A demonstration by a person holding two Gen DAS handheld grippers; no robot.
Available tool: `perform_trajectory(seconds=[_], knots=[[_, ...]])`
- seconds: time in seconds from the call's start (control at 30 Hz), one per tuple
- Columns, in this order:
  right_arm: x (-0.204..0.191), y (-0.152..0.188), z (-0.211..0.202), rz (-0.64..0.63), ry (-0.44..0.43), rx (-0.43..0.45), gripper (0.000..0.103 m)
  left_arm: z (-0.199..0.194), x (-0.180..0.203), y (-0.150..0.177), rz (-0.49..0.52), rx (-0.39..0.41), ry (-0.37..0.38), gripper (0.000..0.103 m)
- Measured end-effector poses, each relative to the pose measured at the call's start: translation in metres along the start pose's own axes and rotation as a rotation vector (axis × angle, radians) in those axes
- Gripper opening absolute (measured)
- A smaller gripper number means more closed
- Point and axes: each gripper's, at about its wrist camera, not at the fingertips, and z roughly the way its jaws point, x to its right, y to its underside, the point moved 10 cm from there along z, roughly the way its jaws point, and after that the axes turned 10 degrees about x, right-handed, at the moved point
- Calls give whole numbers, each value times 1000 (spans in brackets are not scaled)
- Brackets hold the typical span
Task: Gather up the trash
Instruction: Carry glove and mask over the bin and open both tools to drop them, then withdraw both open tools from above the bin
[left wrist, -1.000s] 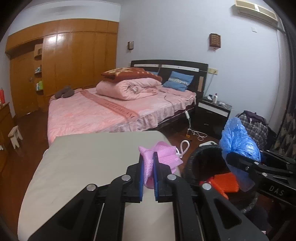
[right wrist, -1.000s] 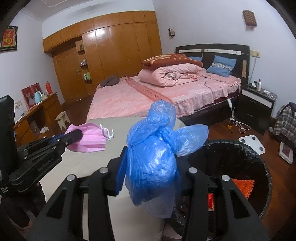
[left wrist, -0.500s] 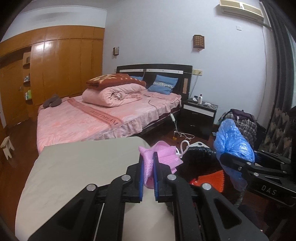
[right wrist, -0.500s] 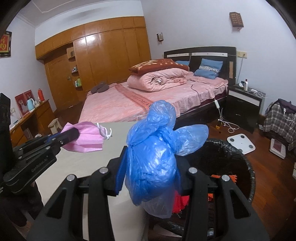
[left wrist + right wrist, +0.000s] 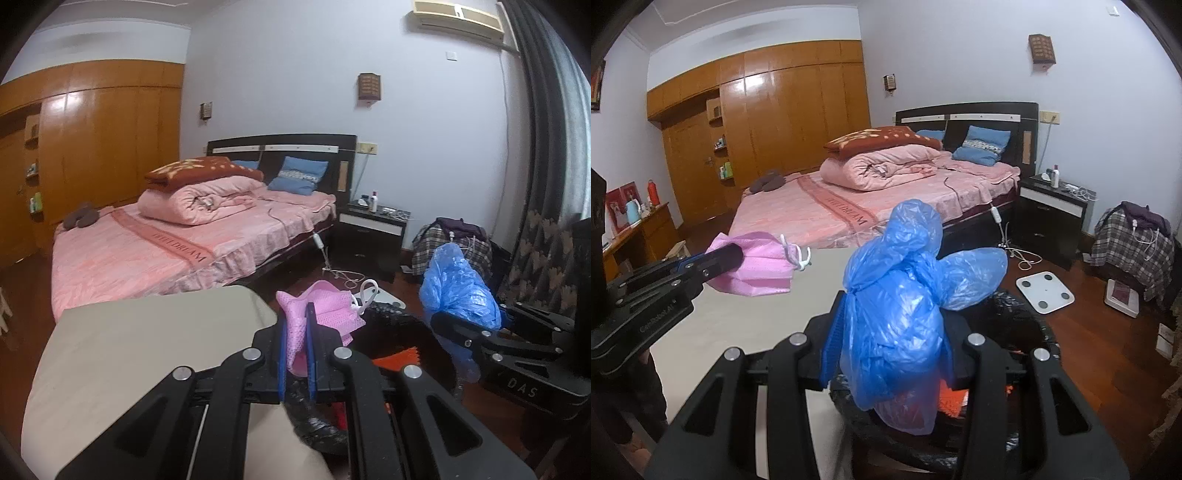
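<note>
Black-lined trash bin (image 5: 1027,325) holds red trash (image 5: 955,400) inside.

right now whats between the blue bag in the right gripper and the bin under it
Nothing solid: the blue bag hangs in air over the black-lined bin, clamped in the right gripper. The right wrist view shows it.

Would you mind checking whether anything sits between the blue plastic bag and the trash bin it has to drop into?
Nothing visible does. The right gripper holds the blue plastic bag over the open trash bin; the pink face mask hangs off to the side.
</note>
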Motion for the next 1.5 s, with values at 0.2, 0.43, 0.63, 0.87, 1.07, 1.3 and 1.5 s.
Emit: perform_trajectory(seconds=[0.2,0.43,0.63,0.87,1.07,1.3,1.5], knots=[[20,2,-4,5,42,2,41,12,21,0,14,-2,43,8],[42,9,-1,12,91,-14,41,29,39,6,16,-11,82,8],[60,19,8,10,121,-35,42,56,55,14,15,-35,120,8],[81,35,23,21,146,-65,42,92,72,32,28,-77,152,8],[96,44,33,17,154,-87,42,120,84,48,14,-124,190,8],[108,56,48,28,159,-122,46,142,95,61,-3,-171,241,19],[112,69,60,23,164,-150,64,146,84,67,-20,-184,224,46]])
